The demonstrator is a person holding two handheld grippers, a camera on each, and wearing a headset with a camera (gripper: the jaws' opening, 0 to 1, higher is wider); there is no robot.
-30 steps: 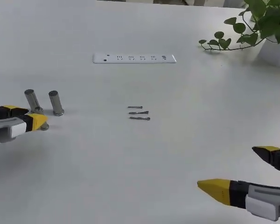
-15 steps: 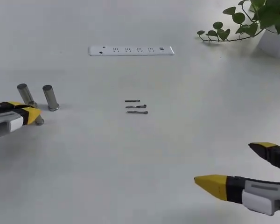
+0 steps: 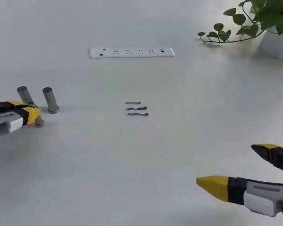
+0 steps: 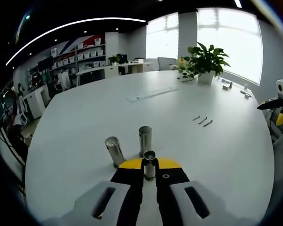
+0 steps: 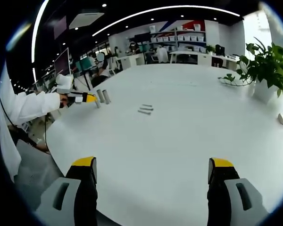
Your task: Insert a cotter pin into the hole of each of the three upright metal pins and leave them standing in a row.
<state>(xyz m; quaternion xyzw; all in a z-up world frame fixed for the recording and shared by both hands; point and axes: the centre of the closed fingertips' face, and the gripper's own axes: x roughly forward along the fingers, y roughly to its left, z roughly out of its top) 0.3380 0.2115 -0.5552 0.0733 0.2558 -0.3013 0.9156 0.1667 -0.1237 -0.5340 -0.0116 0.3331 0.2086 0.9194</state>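
Now | left claw (image 4: 149, 167) clamps metal pin (image 4: 149, 157) | right claw (image 5: 153, 165) agape, cotter pins (image 5: 144, 109) well apart

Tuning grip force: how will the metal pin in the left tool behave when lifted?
The shiny cylindrical metal pin looks rigid, probably heavy for its size. Its smooth sides may slip in the left tool. Tall and narrow, likely tips if bumped.

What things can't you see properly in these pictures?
- Third metal pin: in the head view the left gripper covers most of it.
- Holes in the metal pins: too small in every view.
- Cotter pins: too tiny to tell their ends apart.
- Right gripper: cut off by the head view's bottom right edge.
- Plant pot: cut off by the head view's right edge.
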